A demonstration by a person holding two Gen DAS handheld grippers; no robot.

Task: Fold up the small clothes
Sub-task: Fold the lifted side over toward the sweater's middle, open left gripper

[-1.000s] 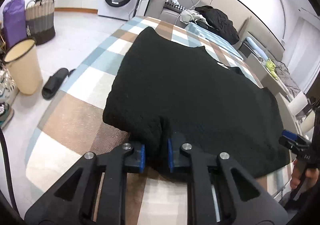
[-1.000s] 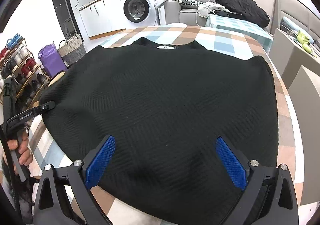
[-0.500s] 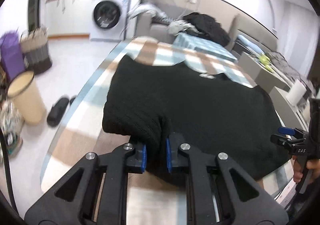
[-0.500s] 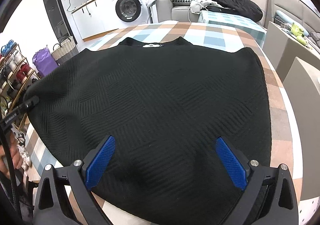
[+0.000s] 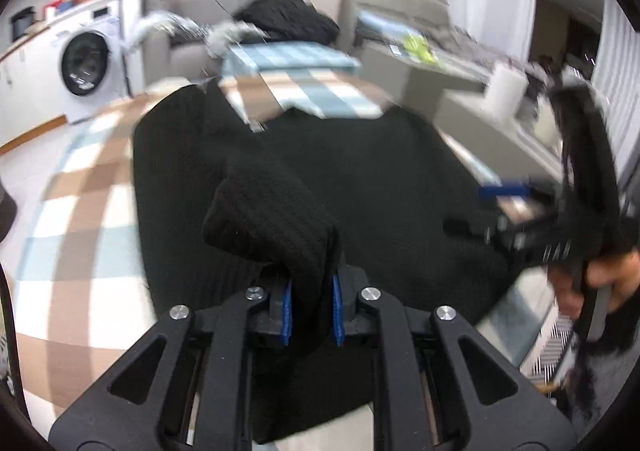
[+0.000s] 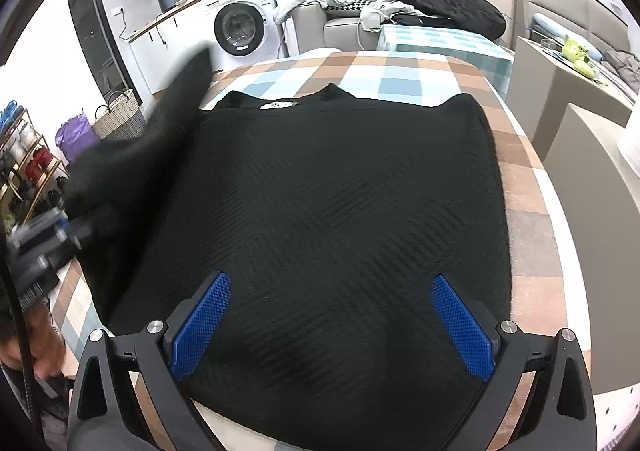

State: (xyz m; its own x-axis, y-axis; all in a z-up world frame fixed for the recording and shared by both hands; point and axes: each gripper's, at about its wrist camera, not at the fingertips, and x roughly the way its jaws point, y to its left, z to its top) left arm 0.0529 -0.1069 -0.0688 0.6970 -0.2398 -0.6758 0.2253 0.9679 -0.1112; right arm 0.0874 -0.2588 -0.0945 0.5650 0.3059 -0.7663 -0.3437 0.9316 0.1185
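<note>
The black sweater lies spread flat on a table covered with a checked cloth, neckline and white label at the far end and hem nearest the right camera. The first fold looks to be in hand: the left hand-held gripper is clenched on the sweater's left sleeve edge, a thick bunch of ribbed knit pinched between its blue pads, and that side is lifted off the cloth and curled over toward the garment's middle; in the right wrist view it shows as a blurred raised flap. The right hand-held gripper hangs over the hem with its jaws spread wide and nothing between them, released. The next move probably calls for carrying the lifted side across the body, laying it down so its edge runs straight from shoulder to hem, then letting go. The knit is heavy and textured with a diagonal weave, so it should drape limply and may drag the layer beneath.
</note>
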